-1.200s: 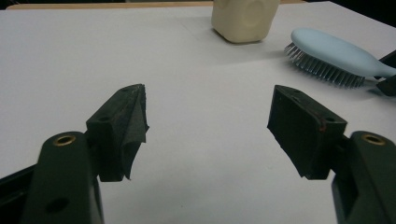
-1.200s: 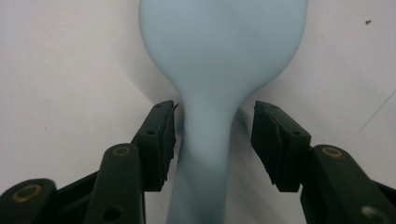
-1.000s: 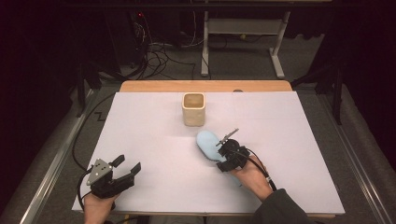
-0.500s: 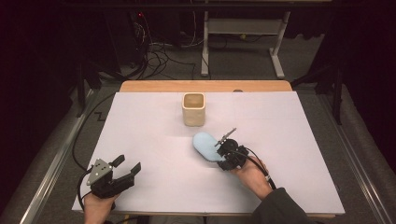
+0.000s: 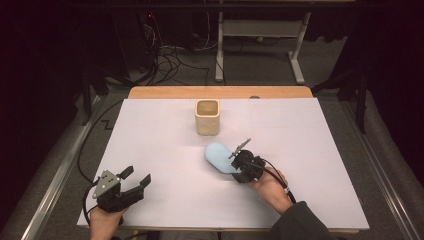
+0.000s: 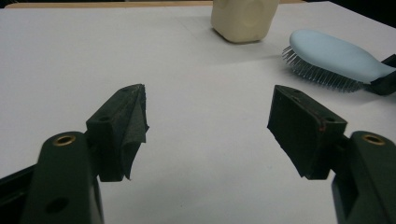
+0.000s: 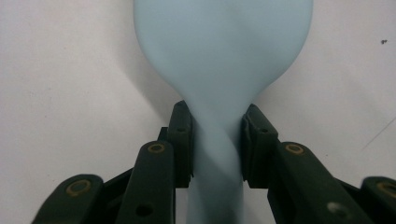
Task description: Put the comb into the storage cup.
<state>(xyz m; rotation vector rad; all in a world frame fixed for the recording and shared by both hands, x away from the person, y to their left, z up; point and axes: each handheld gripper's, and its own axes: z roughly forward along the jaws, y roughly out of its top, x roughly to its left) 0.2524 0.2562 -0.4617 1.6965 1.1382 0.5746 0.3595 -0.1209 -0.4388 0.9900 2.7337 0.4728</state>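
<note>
hairbrush lying bristles-down on bench, head pointing up-left toward cup; right gripper jaws just closing, now clamping its handle; left gripper jaws hanging wide, holding nothing.

The white table cover is evenly and brightly lit from above, while the far floor and room sink into darkness. Shadows fall soft and short. In the right gripper view the hairbrush is blurred, out of focus.

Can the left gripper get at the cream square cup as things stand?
Probably yes: left gripper is open, with bare white table up to the cream square cup; the light blue hairbrush lies aside.
</note>
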